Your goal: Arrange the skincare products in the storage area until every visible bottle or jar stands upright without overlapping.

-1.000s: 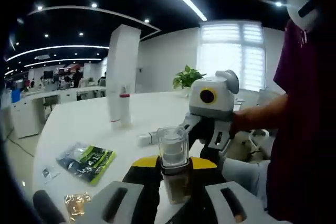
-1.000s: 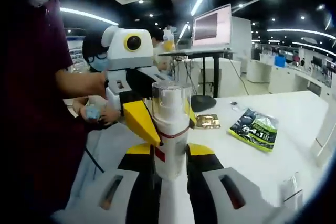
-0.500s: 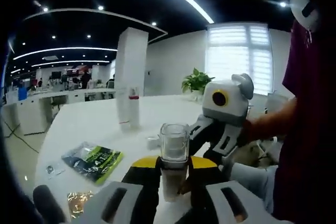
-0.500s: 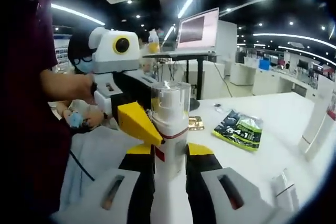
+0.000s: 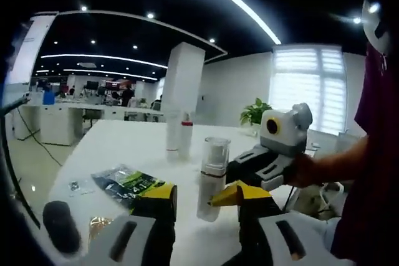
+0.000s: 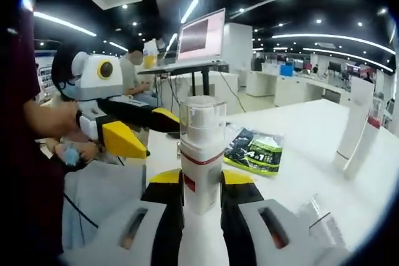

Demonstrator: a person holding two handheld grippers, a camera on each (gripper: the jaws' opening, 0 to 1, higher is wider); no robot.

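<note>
A white bottle (image 6: 201, 154) with a clear cap and a red band stands upright between the jaws of my right gripper (image 6: 201, 185), which is shut on it. The left gripper view shows this bottle (image 5: 212, 175) just ahead, with the right gripper (image 5: 225, 196) reaching in from the right to pinch its lower part. My left gripper (image 5: 204, 217) is open, its jaws wide apart and holding nothing. In the right gripper view the left gripper (image 6: 159, 134) hangs open to the left of the bottle, clear of it. Two tall white tubes (image 5: 177, 135) stand upright on the white table (image 5: 118, 147).
A green and black sachet (image 5: 128, 182) and a gold sachet (image 5: 100, 225) lie flat near the left jaw. The tubes (image 6: 352, 126) are far right, with a small clear item (image 6: 315, 213) lying low. A person's arm (image 5: 340, 163) holds the right gripper. A laptop (image 6: 199, 35) stands behind.
Both grippers were shut on the same bottle. My left gripper has opened, let go and pulled back to the left; the right gripper still holds the bottle. Both views have swung.
</note>
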